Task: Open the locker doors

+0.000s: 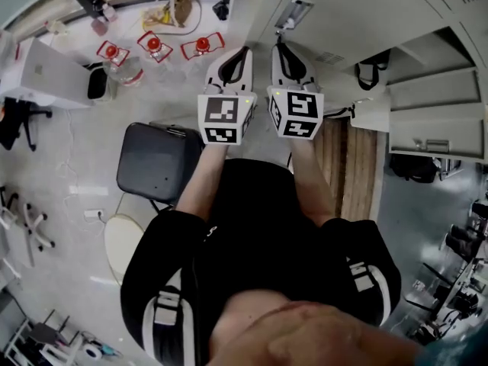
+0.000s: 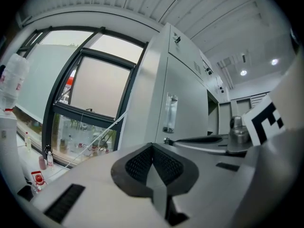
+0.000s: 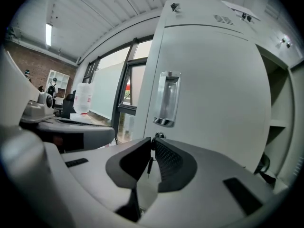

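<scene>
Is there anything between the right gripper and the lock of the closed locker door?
Nothing visible does. The right gripper is already at the closed door. Its jaws appear to pinch the key in the lock, just below the handle, with no other object in between.

The locker door is pale grey, the chair black, the marker cubes black-and-white squares.

Black chair, perhaps red clamps
</scene>
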